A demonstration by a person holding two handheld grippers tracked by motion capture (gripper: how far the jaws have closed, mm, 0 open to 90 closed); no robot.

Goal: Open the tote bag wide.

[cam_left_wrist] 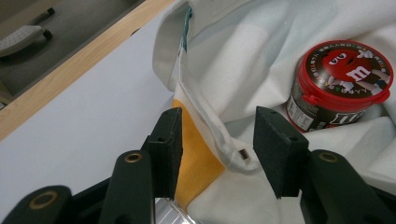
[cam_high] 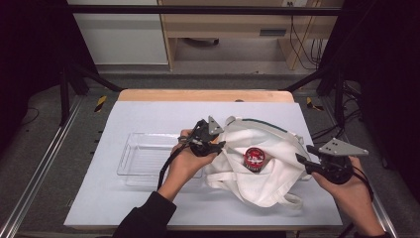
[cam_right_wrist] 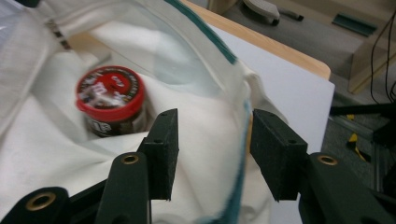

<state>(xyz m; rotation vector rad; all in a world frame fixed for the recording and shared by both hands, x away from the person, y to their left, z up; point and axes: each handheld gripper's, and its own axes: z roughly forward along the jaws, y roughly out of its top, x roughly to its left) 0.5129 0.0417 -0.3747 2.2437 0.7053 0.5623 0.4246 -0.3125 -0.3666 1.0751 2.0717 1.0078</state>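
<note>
A white cloth tote bag (cam_high: pixel 267 173) lies crumpled on the table's right half. A red-lidded candy tub (cam_high: pixel 254 158) stands upright in its folds. My left gripper (cam_high: pixel 219 145) is at the bag's left rim. In the left gripper view the gripper (cam_left_wrist: pixel 217 149) is open and the bag's hem (cam_left_wrist: pixel 219 135) runs between the jaws, with the tub (cam_left_wrist: pixel 338 88) beyond. My right gripper (cam_high: pixel 302 154) is at the bag's right edge. In the right gripper view it (cam_right_wrist: pixel 212 149) is open around the green-trimmed rim (cam_right_wrist: pixel 243 140), and the tub (cam_right_wrist: pixel 112 100) sits to the left.
A clear plastic tray (cam_high: pixel 141 158) lies left of the bag, partly under my left hand. The white mat (cam_high: pixel 148 114) covers a table with a wooden far edge (cam_high: pixel 205 95). A yellow patch (cam_left_wrist: pixel 196 156) shows under the bag's hem.
</note>
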